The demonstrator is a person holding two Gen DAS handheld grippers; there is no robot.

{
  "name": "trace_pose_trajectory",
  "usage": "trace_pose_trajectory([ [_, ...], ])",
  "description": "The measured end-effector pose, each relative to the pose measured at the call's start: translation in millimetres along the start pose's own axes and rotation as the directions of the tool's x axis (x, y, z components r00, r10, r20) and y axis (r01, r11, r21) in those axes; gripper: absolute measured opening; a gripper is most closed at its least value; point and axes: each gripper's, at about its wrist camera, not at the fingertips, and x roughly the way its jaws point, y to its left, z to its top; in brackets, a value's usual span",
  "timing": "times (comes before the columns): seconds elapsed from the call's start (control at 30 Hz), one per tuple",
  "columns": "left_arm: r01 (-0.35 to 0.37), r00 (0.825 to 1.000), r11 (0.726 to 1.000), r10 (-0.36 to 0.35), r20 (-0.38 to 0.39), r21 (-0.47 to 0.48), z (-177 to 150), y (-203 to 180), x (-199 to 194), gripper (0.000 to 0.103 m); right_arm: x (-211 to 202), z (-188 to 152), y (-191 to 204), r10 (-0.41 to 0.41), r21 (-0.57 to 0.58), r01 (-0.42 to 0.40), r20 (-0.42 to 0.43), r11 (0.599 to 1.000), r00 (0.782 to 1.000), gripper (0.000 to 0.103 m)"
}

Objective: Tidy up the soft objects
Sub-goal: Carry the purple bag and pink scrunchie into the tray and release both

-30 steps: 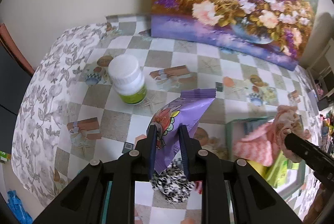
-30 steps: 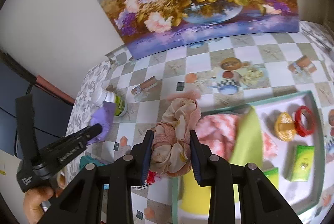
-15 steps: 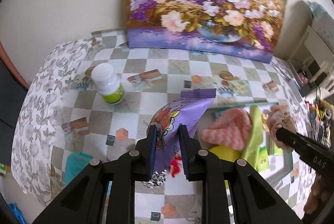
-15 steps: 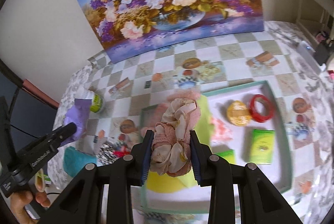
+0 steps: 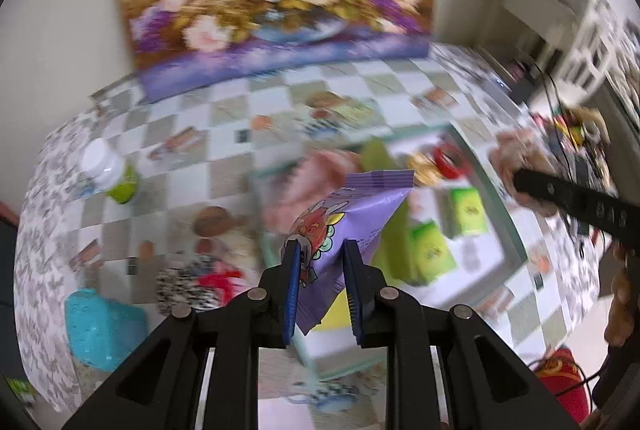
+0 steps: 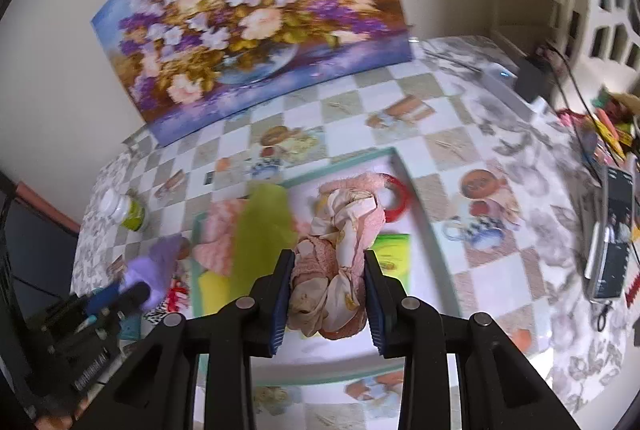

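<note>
My left gripper (image 5: 320, 252) is shut on a purple snack pouch (image 5: 352, 218) and holds it in the air above the left part of the green-rimmed tray (image 5: 502, 226). My right gripper (image 6: 328, 266) is shut on a pink and cream scrunchie (image 6: 340, 234), held above the middle of the tray (image 6: 420, 213). In the tray lie a pink cloth (image 6: 218, 234), a yellow-green cloth (image 6: 264, 226), a red ring (image 6: 398, 197) and green packets (image 5: 466, 205). The left gripper and pouch also show in the right wrist view (image 6: 156, 262).
A white-capped green bottle (image 5: 108, 169) stands at the table's left. A black-and-white scrunchie (image 5: 186, 286) and a teal box (image 5: 102, 326) lie near the front left. A flower painting (image 6: 256, 25) leans on the wall. Cables and clutter (image 6: 600, 133) sit at right.
Both grippers have swung to the right with their loads. The tray now sits under both of them, and more of the table's right side shows.
</note>
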Motion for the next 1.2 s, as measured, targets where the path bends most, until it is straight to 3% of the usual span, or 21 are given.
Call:
trace_pose_trajectory([
  [0.23,0.042,0.998,0.998,-0.039,-0.059,0.056,-6,-38,19,0.022,13,-8,-25,-0.058,0.010,0.058,-0.055,0.998,0.997,0.035],
  [0.53,0.059,0.984,0.996,-0.047,-0.170,0.065,-21,-60,56,0.023,69,-32,-33,-0.087,-0.017,0.085,-0.254,0.996,0.963,0.035],
  [0.73,0.062,0.979,0.995,-0.046,-0.197,0.074,-25,-66,62,0.026,71,-33,-30,-0.088,-0.028,0.084,-0.256,0.996,0.963,0.038],
  [0.77,0.067,0.979,0.995,-0.052,-0.196,0.071,-24,-66,61,0.032,70,-33,-30,-0.089,-0.028,0.085,-0.253,0.996,0.963,0.041],
  [0.83,0.065,0.980,0.996,-0.053,-0.193,0.059,-23,-64,60,0.057,69,-31,-28,-0.095,-0.029,0.091,-0.248,0.995,0.964,0.051],
  [0.9,0.066,0.981,0.997,-0.056,-0.185,0.047,-20,-62,57,0.058,66,-29,-27,-0.103,-0.034,0.098,-0.238,0.995,0.966,0.056],
  [1.2,0.053,0.990,0.998,-0.055,-0.133,-0.020,-12,-39,43,0.059,52,-22,-23,-0.109,-0.035,0.105,-0.182,0.994,0.977,0.061],
])
